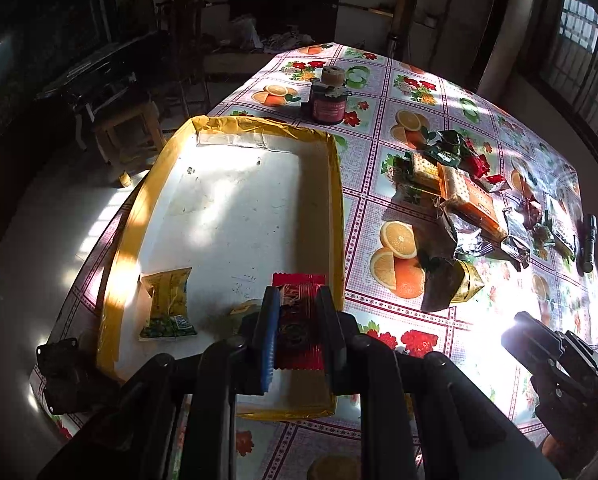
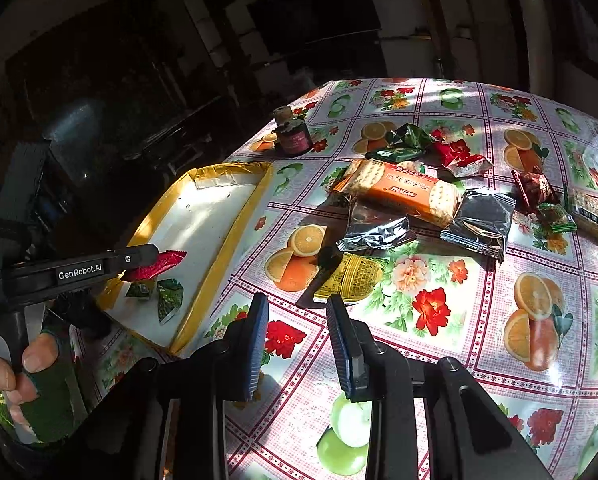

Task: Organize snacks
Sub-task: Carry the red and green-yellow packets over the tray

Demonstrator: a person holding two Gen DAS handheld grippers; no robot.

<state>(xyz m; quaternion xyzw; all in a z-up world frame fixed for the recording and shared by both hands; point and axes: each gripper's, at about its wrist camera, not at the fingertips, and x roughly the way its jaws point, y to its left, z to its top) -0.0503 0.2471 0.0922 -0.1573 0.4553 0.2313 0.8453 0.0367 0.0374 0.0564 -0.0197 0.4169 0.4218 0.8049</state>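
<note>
On left gripper (image 2: 155,258): "GenRobot.AI" lettering.

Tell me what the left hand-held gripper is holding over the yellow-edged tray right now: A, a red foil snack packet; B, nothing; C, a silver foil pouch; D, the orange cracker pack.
A: the left hand-held gripper is shut on a red foil snack packet, its pads pressing on both sides, above the white floor of the yellow-edged tray.
</note>
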